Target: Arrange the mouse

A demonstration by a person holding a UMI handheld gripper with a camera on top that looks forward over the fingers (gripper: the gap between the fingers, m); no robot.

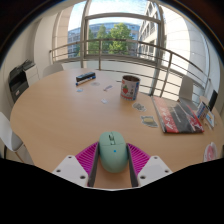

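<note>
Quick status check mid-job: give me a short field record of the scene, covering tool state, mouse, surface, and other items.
tool: tool shut on the mouse, a pink pad on each side of it
mouse: pale green mouse, between the fingers, pointing ahead
surface: light wooden table
ahead: red and white cup beyond the fingers, past mid-table
right side: magazine lying flat
far side: dark device near the table's far edge
</note>
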